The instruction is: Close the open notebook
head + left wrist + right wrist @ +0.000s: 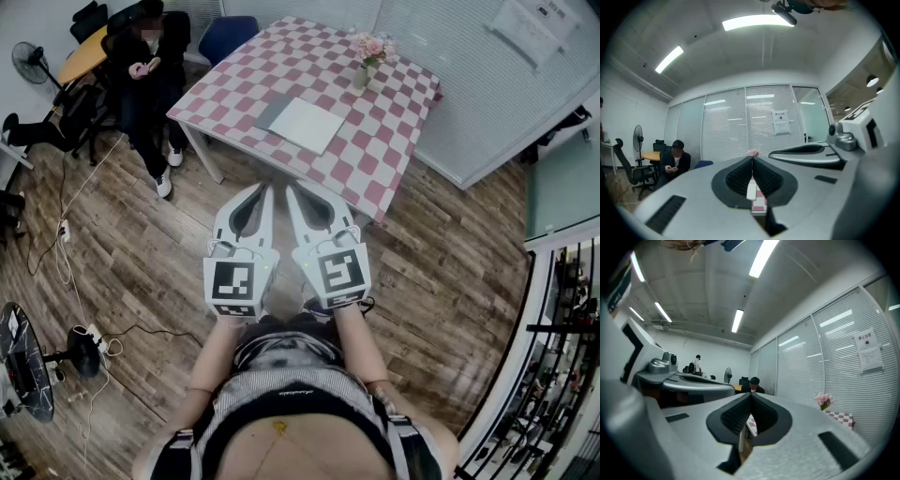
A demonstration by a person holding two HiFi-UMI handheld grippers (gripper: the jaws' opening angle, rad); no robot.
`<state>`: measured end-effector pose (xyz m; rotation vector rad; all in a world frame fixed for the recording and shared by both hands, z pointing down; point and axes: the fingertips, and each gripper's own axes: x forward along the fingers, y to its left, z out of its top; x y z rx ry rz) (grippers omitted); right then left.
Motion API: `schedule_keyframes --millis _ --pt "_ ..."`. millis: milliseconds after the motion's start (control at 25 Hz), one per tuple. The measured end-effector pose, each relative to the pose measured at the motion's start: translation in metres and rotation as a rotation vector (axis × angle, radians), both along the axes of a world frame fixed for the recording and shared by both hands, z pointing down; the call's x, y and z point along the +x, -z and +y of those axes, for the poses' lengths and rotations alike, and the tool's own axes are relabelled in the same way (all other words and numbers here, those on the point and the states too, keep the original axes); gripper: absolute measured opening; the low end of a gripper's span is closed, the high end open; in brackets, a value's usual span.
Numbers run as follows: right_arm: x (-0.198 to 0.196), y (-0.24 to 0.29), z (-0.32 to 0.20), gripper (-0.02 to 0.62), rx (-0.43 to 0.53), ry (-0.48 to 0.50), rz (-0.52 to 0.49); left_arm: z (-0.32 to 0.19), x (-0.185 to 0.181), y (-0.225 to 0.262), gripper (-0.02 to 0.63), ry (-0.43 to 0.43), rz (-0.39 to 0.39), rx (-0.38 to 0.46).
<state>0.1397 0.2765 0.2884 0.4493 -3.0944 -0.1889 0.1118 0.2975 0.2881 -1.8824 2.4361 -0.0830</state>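
Your left tool (pixel 264 187) is pinched fully together on nothing, held level short of the checked surface (pixel 394 131). Your right tool (pixel 294 186), just beside it, is likewise closed and empty. Ahead, the notebook (pixel 302 122) lies open toward the surface's near edge, well apart from both.

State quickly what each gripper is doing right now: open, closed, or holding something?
Left gripper: closed, empty.
Right gripper: closed, empty.
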Motion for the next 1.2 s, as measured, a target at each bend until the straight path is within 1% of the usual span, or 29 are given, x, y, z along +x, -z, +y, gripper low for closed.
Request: schedule_keyframes --millis 200,280,400,520,560,600,640,840,1080,1200 --pt "0.013 0.004 -0.002 0.006 -0.018 0.020 -0.035 -0.004 0.009 0.000 0.009 0.016 0.023 0.016" --pt "0.017 0.004 -0.003 0.041 -0.015 0.025 -0.043 -0.004 0.012 -0.002 0.011 0.022 0.028 0.014" --pt "0.020 0.001 -0.005 0.058 -0.018 0.032 -0.029 -0.007 0.016 -0.003 0.011 0.019 0.035 0.014" --pt "0.025 -0.003 -0.008 0.069 -0.032 0.033 -0.028 -0.010 0.022 -0.002 0.013 0.017 0.064 0.014" --pt "0.026 -0.003 -0.010 0.071 -0.028 0.034 -0.030 -0.010 0.023 -0.002 0.029 0.018 0.069 0.015" --pt "0.028 -0.003 -0.011 0.071 -0.023 0.034 -0.031 -0.011 0.023 -0.003 0.086 0.019 0.070 0.016" --pt "0.030 -0.003 -0.013 0.071 -0.021 0.034 -0.032 -0.011 0.023 -0.005 0.098 0.022 0.074 0.012" --pt "0.036 -0.004 -0.017 0.071 -0.037 0.040 -0.029 -0.011 0.024 -0.005 0.098 0.047 0.079 -0.004" --pt "0.042 -0.008 -0.018 0.075 -0.064 0.079 -0.039 -0.013 0.035 -0.008 0.104 0.058 0.097 -0.005" --pt "0.043 -0.010 -0.018 0.075 -0.069 0.096 -0.028 -0.015 0.038 -0.007 0.106 0.080 0.085 -0.015"
